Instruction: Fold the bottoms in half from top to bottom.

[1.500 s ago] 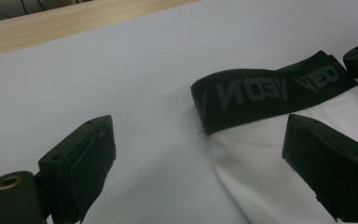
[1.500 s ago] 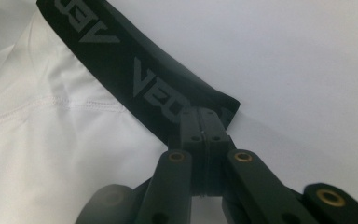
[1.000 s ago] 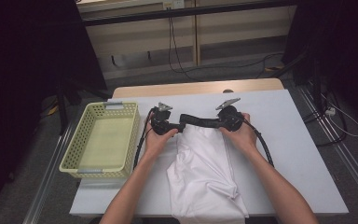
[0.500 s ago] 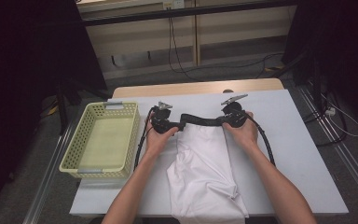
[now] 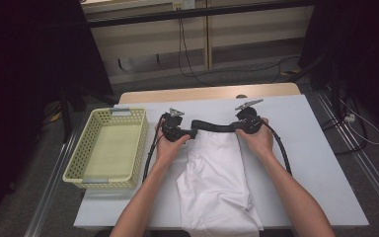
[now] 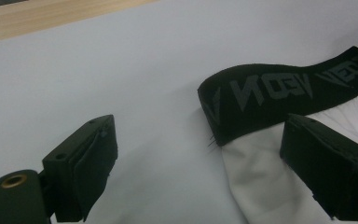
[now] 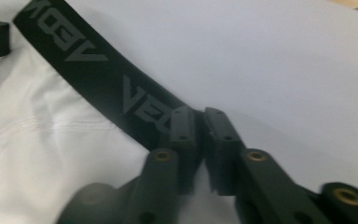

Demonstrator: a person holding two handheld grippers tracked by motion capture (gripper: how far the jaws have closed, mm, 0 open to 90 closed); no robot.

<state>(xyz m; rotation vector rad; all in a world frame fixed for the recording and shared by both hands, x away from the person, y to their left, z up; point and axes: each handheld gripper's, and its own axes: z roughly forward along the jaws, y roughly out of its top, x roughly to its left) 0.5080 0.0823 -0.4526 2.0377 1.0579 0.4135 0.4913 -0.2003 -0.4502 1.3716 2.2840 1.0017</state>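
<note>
Starting at the left of my high view, the yellow basket [image 5: 109,148] sits where it sat a second ago, on the white table [image 5: 321,163], with its inside bare.

Next over is my left gripper [image 5: 180,132]. It is at the left end of the black waistband [image 5: 214,127], about where it was half a second ago. In the left gripper view its jaws stand wide apart, one on the bare table and the other over the white cloth, and the waistband's corner [image 6: 223,109] lies loose between them with nothing pinching it.

The white garment [image 5: 217,187] lies flat between my forearms, running from the waistband down toward the near edge of the table. The band is stretched into a shallow arch between the two grippers, and that shape looks unchanged from the earlier frames.

At the right, my right gripper [image 5: 244,126] has drifted slightly outward and away from me compared with a second ago. In the right gripper view its jaws are pressed together on the band's right end [image 7: 186,126], beside the grey lettering, with bare table beyond.
</note>
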